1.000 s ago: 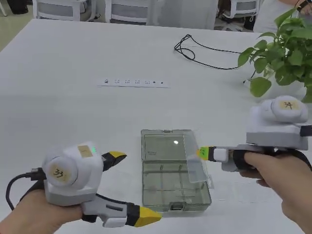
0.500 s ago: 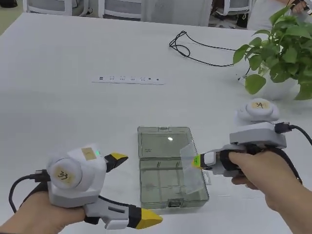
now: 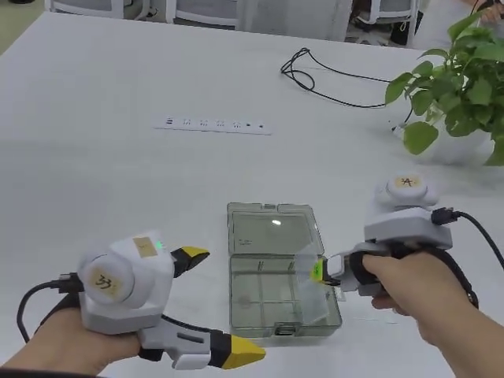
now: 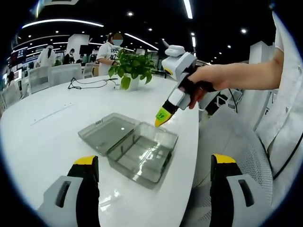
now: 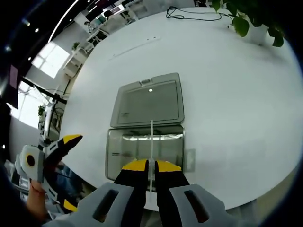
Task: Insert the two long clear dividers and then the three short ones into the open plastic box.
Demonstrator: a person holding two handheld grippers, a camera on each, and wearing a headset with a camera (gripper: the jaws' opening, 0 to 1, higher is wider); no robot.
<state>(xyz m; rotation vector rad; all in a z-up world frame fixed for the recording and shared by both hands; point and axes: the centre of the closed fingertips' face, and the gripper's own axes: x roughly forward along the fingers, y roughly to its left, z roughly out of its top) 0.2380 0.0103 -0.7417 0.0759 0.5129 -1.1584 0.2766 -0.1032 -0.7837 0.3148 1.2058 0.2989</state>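
While your left gripper (image 3: pixel 223 302) hovers with jaws apart beside the open plastic box (image 3: pixel 235 293), your right gripper (image 3: pixel 317 272) clamps a clear divider (image 3: pixel 311 290) edge-down above it, ready for slotting.

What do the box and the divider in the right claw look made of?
The box: smoky translucent plastic, glossy; the table shows through and its lid carries a light glare. The divider, pinched in the right claw: thin clear sheet, likely rigid plastic; it holds flat.

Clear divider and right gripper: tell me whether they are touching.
Touching. The right gripper view shows the right gripper with its yellow tips pinched shut on the clear divider, seen edge-on.
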